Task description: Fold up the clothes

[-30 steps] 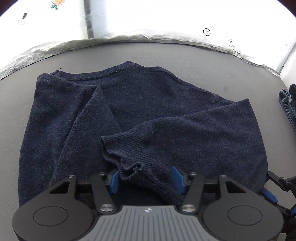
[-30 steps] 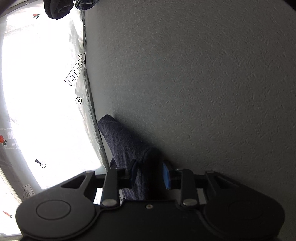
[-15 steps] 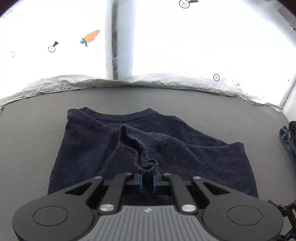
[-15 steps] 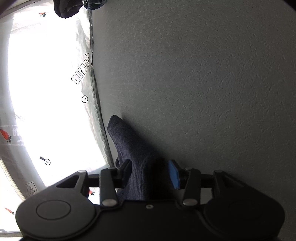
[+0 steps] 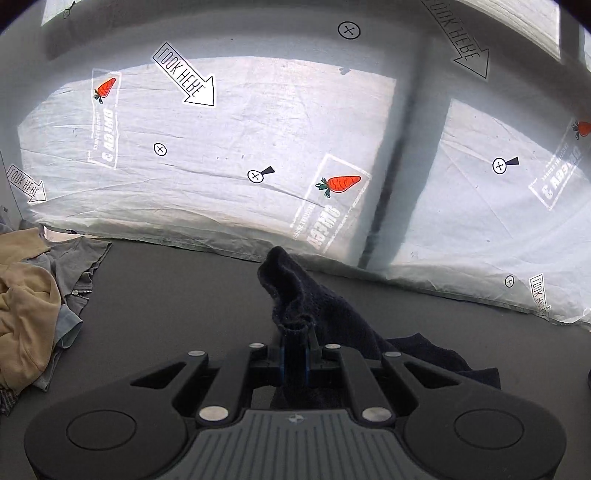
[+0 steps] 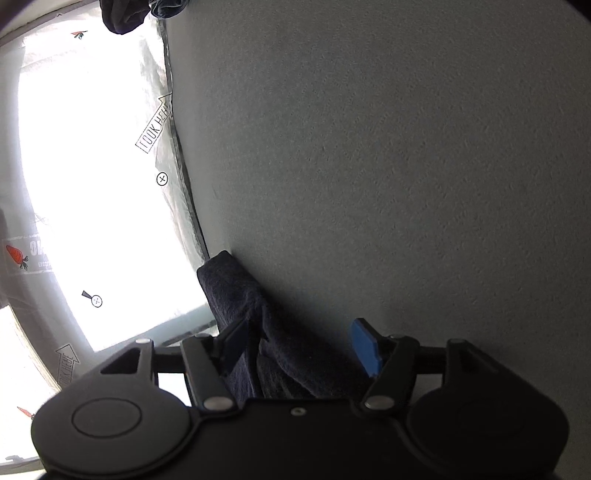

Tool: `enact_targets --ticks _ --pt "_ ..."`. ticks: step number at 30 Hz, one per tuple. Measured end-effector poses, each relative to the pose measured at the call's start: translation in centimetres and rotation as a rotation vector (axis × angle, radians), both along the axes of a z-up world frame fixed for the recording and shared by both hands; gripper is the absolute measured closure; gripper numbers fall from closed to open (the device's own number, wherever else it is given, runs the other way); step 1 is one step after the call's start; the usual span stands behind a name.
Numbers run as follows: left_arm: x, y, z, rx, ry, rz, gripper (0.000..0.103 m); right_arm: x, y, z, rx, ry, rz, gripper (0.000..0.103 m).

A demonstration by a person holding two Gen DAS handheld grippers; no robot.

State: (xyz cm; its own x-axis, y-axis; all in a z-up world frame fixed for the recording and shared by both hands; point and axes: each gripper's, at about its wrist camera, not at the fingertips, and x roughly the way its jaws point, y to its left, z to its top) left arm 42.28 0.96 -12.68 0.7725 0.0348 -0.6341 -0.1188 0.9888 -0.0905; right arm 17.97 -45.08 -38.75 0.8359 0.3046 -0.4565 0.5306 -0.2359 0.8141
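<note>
A navy knit sweater (image 5: pixel 328 314) lies on the grey table (image 5: pixel 166 295). My left gripper (image 5: pixel 294 345) is shut on its ribbed sleeve cuff and holds it raised, so the sleeve stands up in a peak ahead of the fingers. The rest of the sweater trails off to the lower right. In the right wrist view the camera is rolled sideways. My right gripper (image 6: pixel 299 328) is open wide, and a fold of the same sweater (image 6: pixel 236 291) hangs loosely between its fingers, close to the left one. The blue pad (image 6: pixel 364 347) on the right finger stands apart from the cloth.
A pile of tan and grey clothes (image 5: pixel 26 302) sits at the table's left edge. A white plastic sheet (image 5: pixel 258 129) printed with carrots and arrows rises behind the table. Dark garments (image 6: pixel 122 14) show at the top of the right wrist view, by the table's (image 6: pixel 369 147) edge.
My left gripper shut on the sleeve cuff, then lifted it and tilted up towards the left. My right gripper's fingers have spread wider and released the sweater fold.
</note>
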Motion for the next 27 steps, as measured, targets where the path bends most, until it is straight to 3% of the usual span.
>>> enact_targets --ticks 5,11,14,19,21,23,27 --pt "0.5 5.4 0.3 -0.053 0.011 0.024 0.093 -1.1 3.4 -0.1 0.028 0.028 -0.062 0.035" --pt "0.9 9.4 -0.4 -0.069 0.007 0.009 0.094 -1.8 7.7 -0.1 0.068 0.016 -0.176 0.077" --pt "1.0 11.5 -0.7 -0.077 0.004 0.001 0.094 -1.6 9.5 0.5 0.051 0.02 -0.211 0.088" --pt "2.1 15.2 -0.7 -0.07 0.0 0.012 0.094 -0.6 11.7 2.8 -0.065 0.019 -0.167 0.085" --pt "2.5 16.6 -0.9 -0.081 0.009 0.029 0.094 -0.2 12.2 4.0 -0.155 0.047 -0.128 0.064" --pt "2.7 17.6 -1.3 -0.099 0.02 0.041 0.094 -0.2 12.1 4.2 -0.204 0.064 -0.114 0.059" --pt "2.7 19.0 -2.2 -0.139 0.04 0.067 0.094 -1.6 12.3 2.9 -0.105 0.069 -0.165 0.059"
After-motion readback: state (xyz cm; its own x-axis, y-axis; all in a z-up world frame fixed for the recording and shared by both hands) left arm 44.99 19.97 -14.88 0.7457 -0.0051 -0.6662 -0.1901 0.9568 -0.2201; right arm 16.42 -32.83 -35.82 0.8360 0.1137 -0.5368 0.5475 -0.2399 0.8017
